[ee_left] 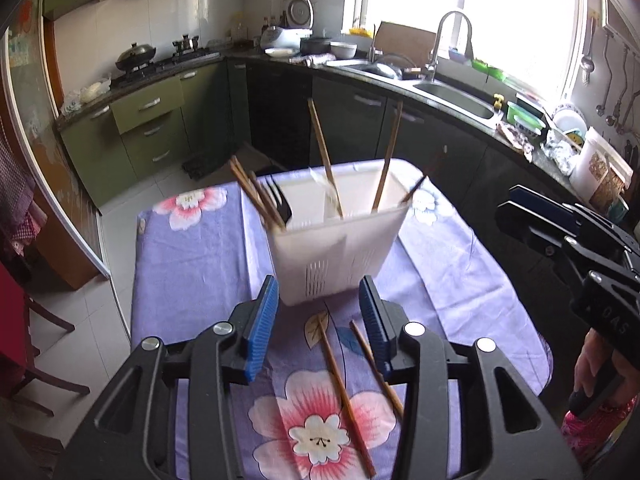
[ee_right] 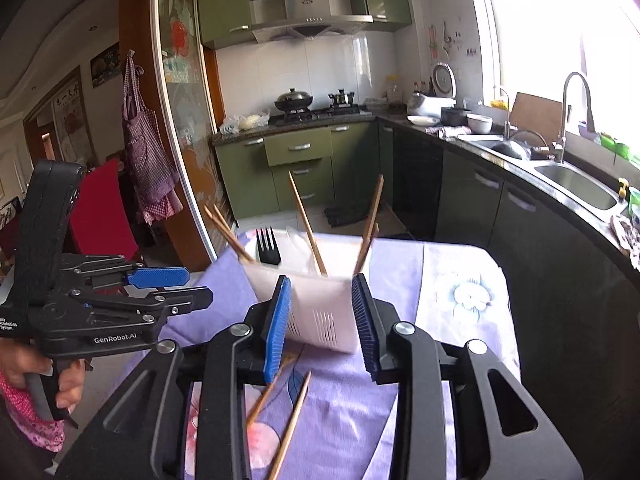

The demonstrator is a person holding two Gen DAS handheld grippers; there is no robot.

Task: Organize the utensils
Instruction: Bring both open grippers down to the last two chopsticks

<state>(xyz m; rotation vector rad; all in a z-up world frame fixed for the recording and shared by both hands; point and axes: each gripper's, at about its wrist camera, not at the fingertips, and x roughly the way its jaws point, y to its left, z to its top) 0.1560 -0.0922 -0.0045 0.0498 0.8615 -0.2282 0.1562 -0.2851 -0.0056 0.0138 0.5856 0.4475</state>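
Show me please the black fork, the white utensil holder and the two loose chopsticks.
black fork (ee_right: 268,246): right wrist view, on its tines.
white utensil holder (ee_left: 332,256): left wrist view, on its front wall.
loose chopsticks (ee_left: 344,396): left wrist view, mid-shaft of the left one.

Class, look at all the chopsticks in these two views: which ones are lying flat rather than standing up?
The two chopsticks on the flowered cloth, in front of the white holder. They lie flat; all the others stand tilted inside the holder.

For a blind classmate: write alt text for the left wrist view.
A white utensil holder on a floral tablecloth holds chopsticks and a black fork. Two loose chopsticks lie in front, below the open left tongs; kitchen counters behind.
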